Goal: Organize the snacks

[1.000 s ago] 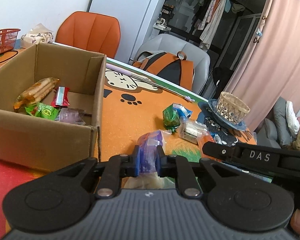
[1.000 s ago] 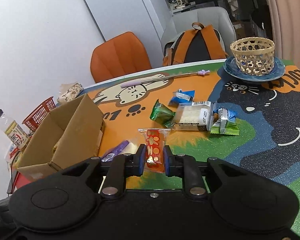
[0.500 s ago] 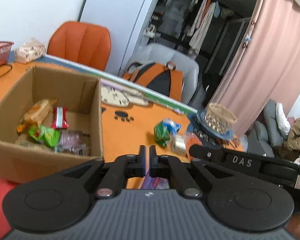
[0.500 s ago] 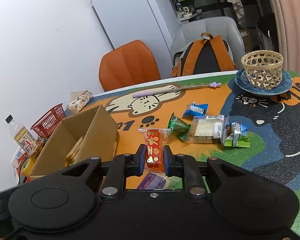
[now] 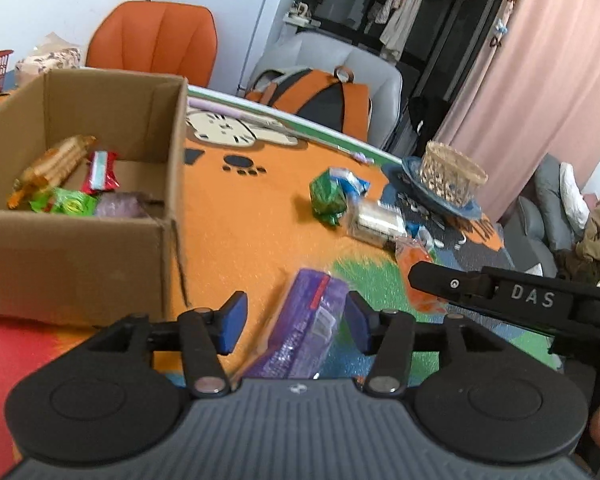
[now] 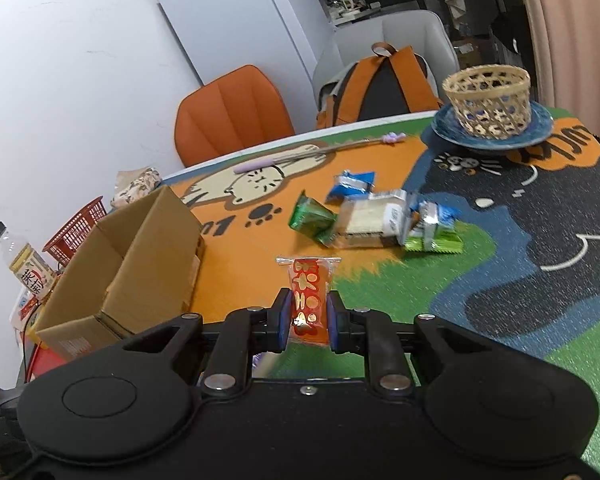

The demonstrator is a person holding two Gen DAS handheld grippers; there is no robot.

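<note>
Nearest the left wrist camera, the left gripper [image 5: 295,322] has its blue-padded fingers [image 5: 233,322] opening, a purple plastic snack packet [image 5: 303,328] lying on the bench [image 5: 240,236] between them, the pads not pressing on it; beside it the right gripper [image 6: 306,316] has its fingers clamped on a red packet with gold flowers [image 6: 309,300], held upright above the bench; to the left stands an open brown cardboard box [image 5: 80,256], which holds a long orange biscuit packet [image 5: 54,166], a red-and-white wrapper [image 5: 100,172], a green packet [image 5: 66,202] and a pale purple packet [image 5: 120,206]; farther out on the bench lies a loose heap of snacks: a green foil pouch [image 5: 327,198], a clear wrapped cake [image 6: 370,220], a blue-and-white sachet [image 6: 352,184]; beyond, an empty woven bamboo basket [image 6: 488,100] sits on a blue plate [image 6: 540,128]; a red mesh basket [image 6: 76,228] stands behind the box.
</note>
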